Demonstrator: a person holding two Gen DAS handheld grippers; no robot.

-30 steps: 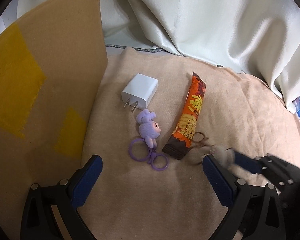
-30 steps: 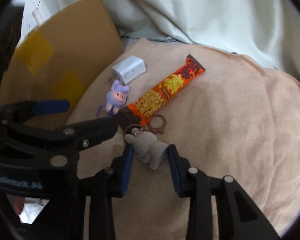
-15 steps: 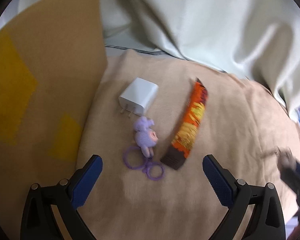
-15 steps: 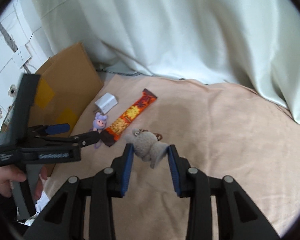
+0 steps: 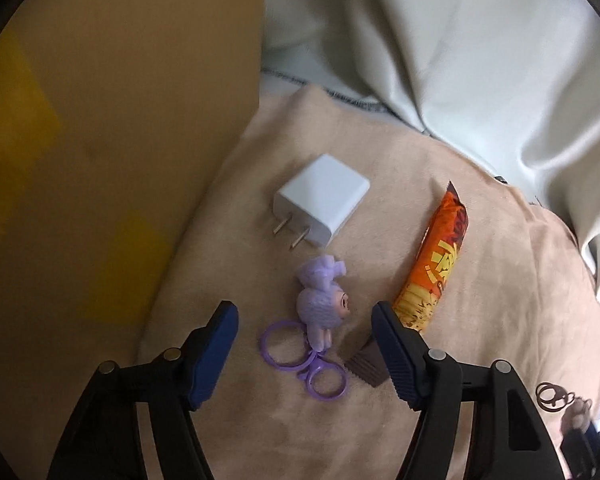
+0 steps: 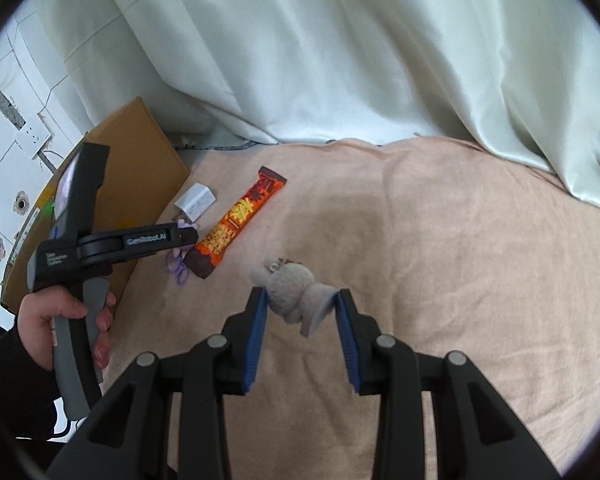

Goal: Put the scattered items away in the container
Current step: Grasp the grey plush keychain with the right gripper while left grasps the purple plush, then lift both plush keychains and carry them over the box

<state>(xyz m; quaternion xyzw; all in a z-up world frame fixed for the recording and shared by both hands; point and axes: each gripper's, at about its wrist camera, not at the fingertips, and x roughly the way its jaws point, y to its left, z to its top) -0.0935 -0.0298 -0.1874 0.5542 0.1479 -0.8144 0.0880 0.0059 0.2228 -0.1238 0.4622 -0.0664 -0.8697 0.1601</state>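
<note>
Right tongs grip the grey plush, lifted. Left tongs open over the purple keychain on the blanket. I'd drop lower, centre on its body, then close; box sits left.

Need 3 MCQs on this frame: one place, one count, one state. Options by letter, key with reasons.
1. Where is the purple keychain?
A. between the left claw's fingers
B. on the snack bar
C. in the cardboard box

2. How many prongs show on the white charger?
A. none
B. two
C. three

3. What state is the right claw in?
A. open, empty
B. shut on the grey plush keychain
C. out of view

A: it lies on the blanket in the open gap.
B: two metal prongs stick out.
B: both pads press the plush.
</note>
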